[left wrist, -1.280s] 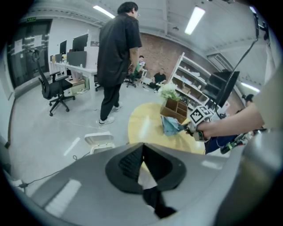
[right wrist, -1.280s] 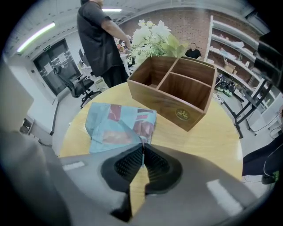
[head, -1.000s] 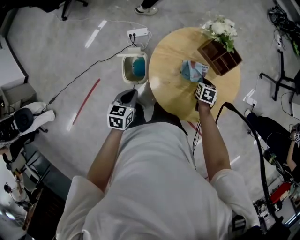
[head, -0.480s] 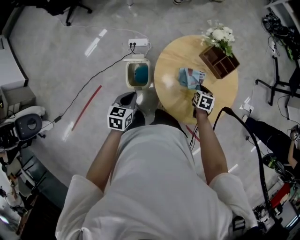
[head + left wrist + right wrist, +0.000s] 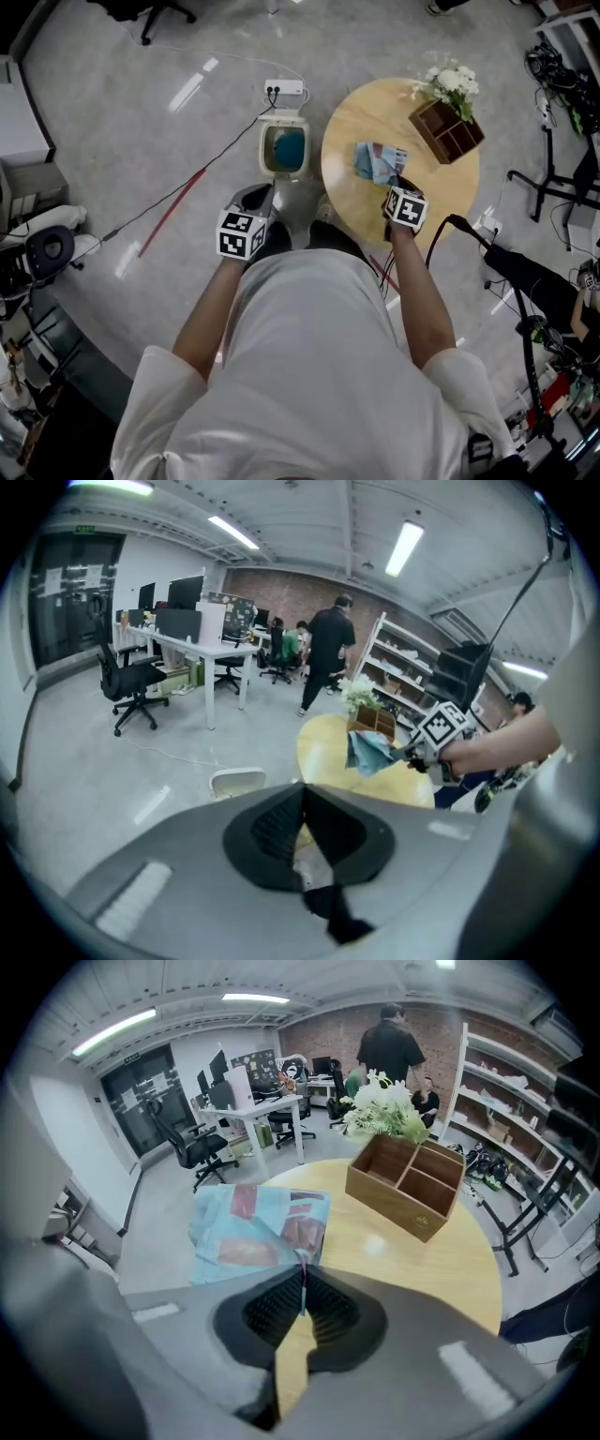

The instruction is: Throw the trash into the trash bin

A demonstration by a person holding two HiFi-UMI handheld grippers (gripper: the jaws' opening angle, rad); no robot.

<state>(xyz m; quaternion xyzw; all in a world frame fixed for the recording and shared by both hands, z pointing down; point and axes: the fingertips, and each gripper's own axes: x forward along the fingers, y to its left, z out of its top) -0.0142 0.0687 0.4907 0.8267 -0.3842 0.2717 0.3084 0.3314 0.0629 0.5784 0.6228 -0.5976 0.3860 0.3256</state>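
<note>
A crumpled light-blue snack wrapper (image 5: 378, 161) (image 5: 253, 1232) hangs over the round wooden table (image 5: 356, 202), pinched at its edge by my right gripper (image 5: 394, 184) (image 5: 302, 1283), which is shut on it. From the left gripper view the wrapper (image 5: 366, 752) dangles off the right gripper (image 5: 412, 754) above the table (image 5: 323, 752). The small white trash bin (image 5: 286, 148) (image 5: 236, 781), with a blue liner, stands on the floor just left of the table. My left gripper (image 5: 262, 194) (image 5: 302, 797) hovers near the bin's near side, jaws together and holding nothing.
A wooden divided box with white flowers (image 5: 446, 129) (image 5: 408, 1183) stands at the table's far right. A power strip (image 5: 284, 90) with its cable lies behind the bin, a red tape strip (image 5: 173, 211) on the floor to the left. Black cables (image 5: 511, 281) run at right. People stand far off.
My right gripper has carried the wrapper a little leftward over the table, toward the bin's side. The left gripper has edged along the floor near the bin. Both stay shut.
</note>
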